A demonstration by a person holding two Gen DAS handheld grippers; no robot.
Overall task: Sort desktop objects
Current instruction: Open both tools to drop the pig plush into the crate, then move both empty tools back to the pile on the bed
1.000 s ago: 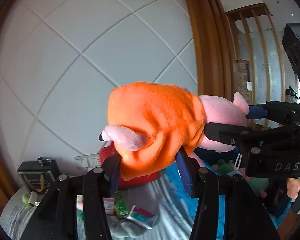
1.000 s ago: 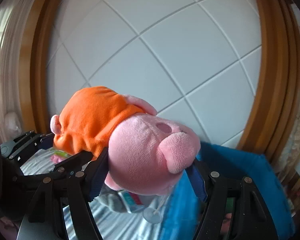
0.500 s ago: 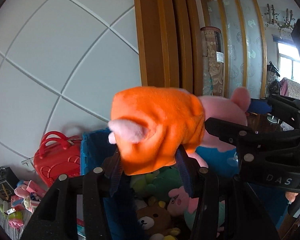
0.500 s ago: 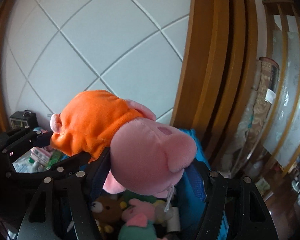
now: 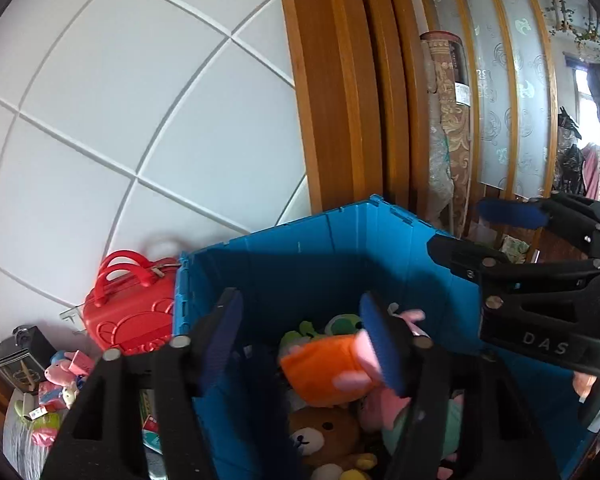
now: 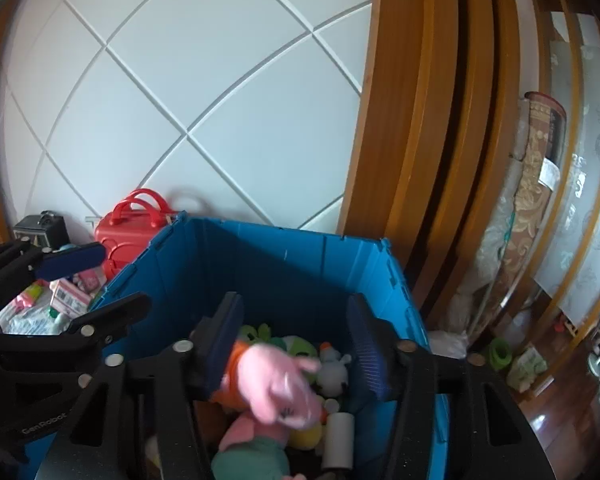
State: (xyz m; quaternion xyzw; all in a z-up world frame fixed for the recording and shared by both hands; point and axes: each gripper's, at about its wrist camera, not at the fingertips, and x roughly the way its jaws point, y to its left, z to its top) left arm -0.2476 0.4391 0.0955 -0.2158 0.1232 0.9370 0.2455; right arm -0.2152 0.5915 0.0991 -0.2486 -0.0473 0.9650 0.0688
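Note:
The pink pig plush in an orange dress [image 5: 324, 372] is blurred and free of both grippers, inside the blue crate [image 5: 320, 248] above other soft toys; it also shows in the right wrist view [image 6: 272, 380]. My left gripper [image 5: 304, 340] is open over the crate, its jaws wide apart. My right gripper [image 6: 296, 340] is open over the same crate [image 6: 276, 256]. Each gripper shows in the other's view, the right one [image 5: 540, 280] and the left one [image 6: 40, 300].
The crate holds a brown bear plush [image 5: 324, 436], green and white plush toys [image 6: 332, 368] and a white roll [image 6: 338, 436]. A red toy suitcase [image 5: 132, 316] stands left of the crate by the white panelled wall. Small boxes and toys [image 6: 64, 296] lie further left. Wooden door frame [image 5: 340, 100] behind.
Both grippers have opened and let go of the pig plush, which has dropped into the blue crate. Both views have tilted down over the crate.

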